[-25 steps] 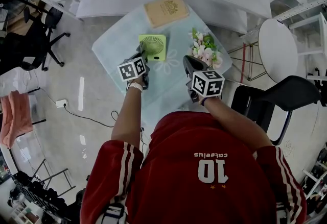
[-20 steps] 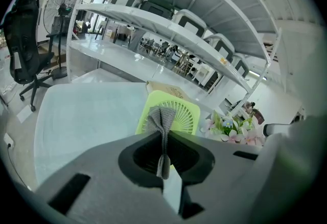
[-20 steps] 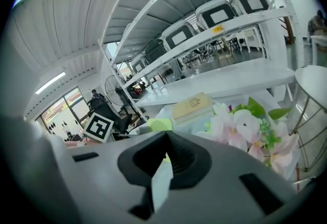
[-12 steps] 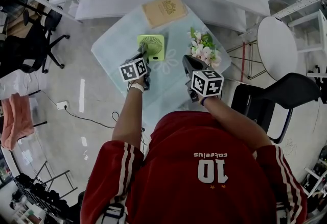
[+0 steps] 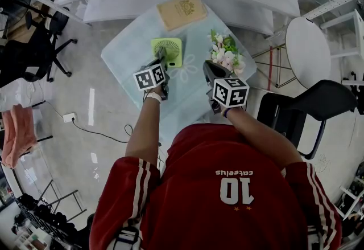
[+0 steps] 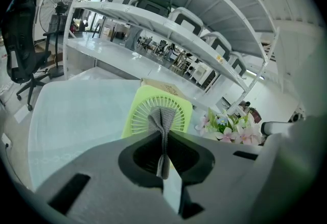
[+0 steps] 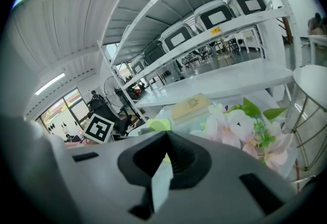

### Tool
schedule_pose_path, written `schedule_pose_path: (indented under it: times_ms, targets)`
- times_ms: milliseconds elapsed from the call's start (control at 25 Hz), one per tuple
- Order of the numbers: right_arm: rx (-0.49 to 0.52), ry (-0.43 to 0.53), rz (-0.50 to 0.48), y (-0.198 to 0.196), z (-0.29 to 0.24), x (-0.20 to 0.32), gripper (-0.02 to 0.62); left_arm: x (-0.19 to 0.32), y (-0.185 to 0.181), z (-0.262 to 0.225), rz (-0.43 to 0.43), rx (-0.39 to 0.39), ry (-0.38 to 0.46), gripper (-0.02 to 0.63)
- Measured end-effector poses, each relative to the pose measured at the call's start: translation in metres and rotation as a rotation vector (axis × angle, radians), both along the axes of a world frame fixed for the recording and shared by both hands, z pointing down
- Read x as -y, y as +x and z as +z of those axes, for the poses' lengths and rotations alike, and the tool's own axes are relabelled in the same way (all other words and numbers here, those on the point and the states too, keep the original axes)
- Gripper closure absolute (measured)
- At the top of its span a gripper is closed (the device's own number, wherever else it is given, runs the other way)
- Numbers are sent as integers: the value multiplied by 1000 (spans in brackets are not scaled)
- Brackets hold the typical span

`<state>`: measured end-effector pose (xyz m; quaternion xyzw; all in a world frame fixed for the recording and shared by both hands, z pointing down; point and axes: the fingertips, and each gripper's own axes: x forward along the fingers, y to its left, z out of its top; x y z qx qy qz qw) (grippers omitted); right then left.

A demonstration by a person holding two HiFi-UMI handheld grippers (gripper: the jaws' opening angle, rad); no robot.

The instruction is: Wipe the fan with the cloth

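Worktop (image 5: 122, 58) with a pale blue-green cover, seen from above, and a person (image 5: 227, 186) in a red shirt leaning over it with a claw in each hand. Beyond both claws, at the far edge, lies a tan book (image 5: 182, 11). Just ahead of the right claw (image 5: 208, 68), a little to its right, is a bunch of pink and white flowers (image 5: 227, 54). Straight ahead of the left claw (image 5: 161, 58) is the fan (image 5: 169, 49): small, square and lime green, with its round slatted grille turned towards that claw.

The left claw is closed tight on a grey knitted cloth (image 6: 162, 122). The cloth is pinched into a narrow fold that sticks out past the tips and covers the middle of the grille in the left gripper view. Whether the cloth actually touches the slats cannot be told. In the head view the claw tip sits over the fan's near edge. The right claw has its jaws together with nothing between them and hangs apart from the fan, off to the fan's right.

The step in hand looks like the wipe itself, or the last of the approach to it. The next move probably calls for pressing the cloth lightly on the grille and sweeping it across, gently enough that the light fan does not slide. The idle right claw could steady the fan's edge.
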<state>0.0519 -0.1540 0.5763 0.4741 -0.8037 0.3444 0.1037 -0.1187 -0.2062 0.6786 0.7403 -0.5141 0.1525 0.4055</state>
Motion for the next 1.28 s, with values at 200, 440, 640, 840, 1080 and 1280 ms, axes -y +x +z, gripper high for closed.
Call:
schedule_pose_path:
  times_ms: [200,440,640,840,1080,1280]
  targets:
    - [1,2,4,2,0,-1,594,0,5,-1,6,-2,1,583]
    - [2,1,14,9,-1,0,594,2,14,-2,16,-5,1,583]
    - [4,-1,20,12,-1,0,594,3,21,-2,22,-8,-1,583]
    - [13,0,25,13,-1,2,594,3,27,0,37,-7,-5,583]
    - [17,-2,32,16,1,3,594,1,31,4,44,-2,-15,583]
    - [20,-6,30,15,1,1,594,-1,35,4,49,-7,-20,583]
